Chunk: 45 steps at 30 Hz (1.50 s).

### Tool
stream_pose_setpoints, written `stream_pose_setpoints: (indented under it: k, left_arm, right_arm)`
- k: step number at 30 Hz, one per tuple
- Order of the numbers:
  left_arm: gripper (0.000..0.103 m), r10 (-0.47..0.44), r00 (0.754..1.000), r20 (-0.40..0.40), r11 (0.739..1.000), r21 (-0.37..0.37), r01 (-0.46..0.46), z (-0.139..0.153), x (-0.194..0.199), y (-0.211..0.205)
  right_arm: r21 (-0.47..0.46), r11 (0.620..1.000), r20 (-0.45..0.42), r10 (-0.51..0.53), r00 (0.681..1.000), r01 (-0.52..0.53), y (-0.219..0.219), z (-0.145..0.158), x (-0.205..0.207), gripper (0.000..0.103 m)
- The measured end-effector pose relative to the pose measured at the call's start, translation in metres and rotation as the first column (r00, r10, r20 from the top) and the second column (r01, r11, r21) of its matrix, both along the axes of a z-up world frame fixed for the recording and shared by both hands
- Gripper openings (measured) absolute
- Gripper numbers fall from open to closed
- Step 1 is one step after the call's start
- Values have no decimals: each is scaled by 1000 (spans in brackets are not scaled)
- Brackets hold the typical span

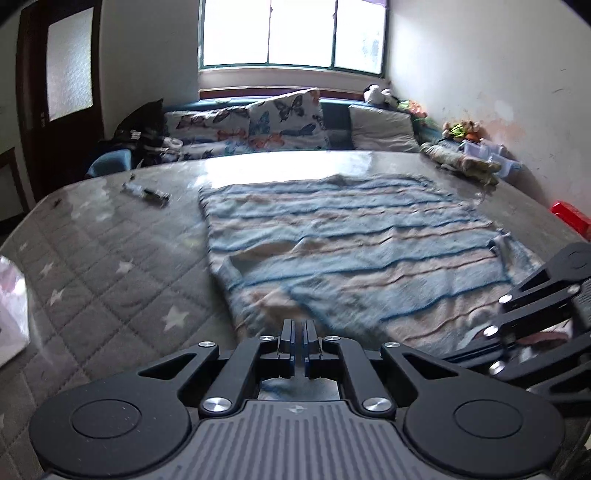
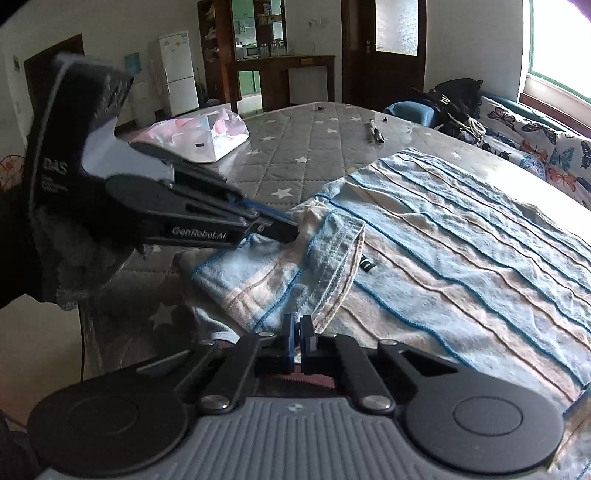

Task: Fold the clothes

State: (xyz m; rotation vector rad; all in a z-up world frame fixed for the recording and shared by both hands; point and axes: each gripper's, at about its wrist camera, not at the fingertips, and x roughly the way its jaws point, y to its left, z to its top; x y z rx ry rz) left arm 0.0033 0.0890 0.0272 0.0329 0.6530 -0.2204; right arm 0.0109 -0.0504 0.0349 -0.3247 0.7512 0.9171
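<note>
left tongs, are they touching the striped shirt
Touching: the right wrist view shows the left tongs with tips shut, pressed into the striped shirt at its near folded edge.

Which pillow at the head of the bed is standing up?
The butterfly-print pillow in the middle, propped upright below the window. The butterfly pillow to its left lies low, and the plain grey pillow to its right leans back lower.

One blue-and-beige striped knitted garment [image 1: 351, 236], one grey quilted star-patterned mattress [image 1: 110, 266], two black two-finger grippers [image 1: 298, 328] [image 2: 297, 325], two butterfly-print pillows [image 1: 284, 118], one white fridge [image 2: 178, 72], one pale plastic bag [image 2: 195, 136], one black pen-like object [image 1: 146, 192].
</note>
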Motion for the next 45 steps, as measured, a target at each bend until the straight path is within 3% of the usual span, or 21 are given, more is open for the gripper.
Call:
stream_pose_setpoints:
  k: [10, 13, 18, 21, 28, 34, 38, 42, 45]
  left_arm:
    - [8, -66, 997, -38, 997, 32, 67, -10, 3, -14]
    - [13, -63, 997, -43, 997, 33, 65, -10, -7, -9]
    - [16, -39, 998, -48, 999, 32, 40, -10, -22, 3]
    - [16, -19, 999, -48, 999, 37, 21, -6, -24, 6]
    - [16, -6, 1000, -11, 999, 33, 6, 2, 8, -4]
    - [16, -9, 999, -46, 998, 56, 12, -9, 28, -6]
    - [16, -29, 998, -49, 997, 68, 33, -6, 15, -7]
    - [16, -104, 994, -36, 989, 103, 107, 4, -14, -13]
    - [29, -185, 982, -26, 974, 130, 186, 13, -42, -15]
  right_arm:
    - [2, 1000, 11, -14, 1000, 14, -14, 3, 0, 13]
    - [18, 999, 15, -48, 999, 47, -29, 9, 3, 21]
    - [-2, 995, 20, -100, 995, 100, -53, 10, 6, 23]
    - [-16, 990, 6, -141, 990, 141, -71, 6, 5, 29]
    - [43, 967, 5, -252, 968, 252, -110, 13, 7, 31]
    - [36, 928, 13, -371, 929, 370, -144, 11, 20, 31]
    - [13, 911, -15, -411, 911, 411, -160, 1, 24, 31]
    - [-10, 924, 5, -382, 924, 382, -163, 2, 14, 32]
    - [-32, 937, 25, -348, 937, 349, -163, 9, 5, 35]
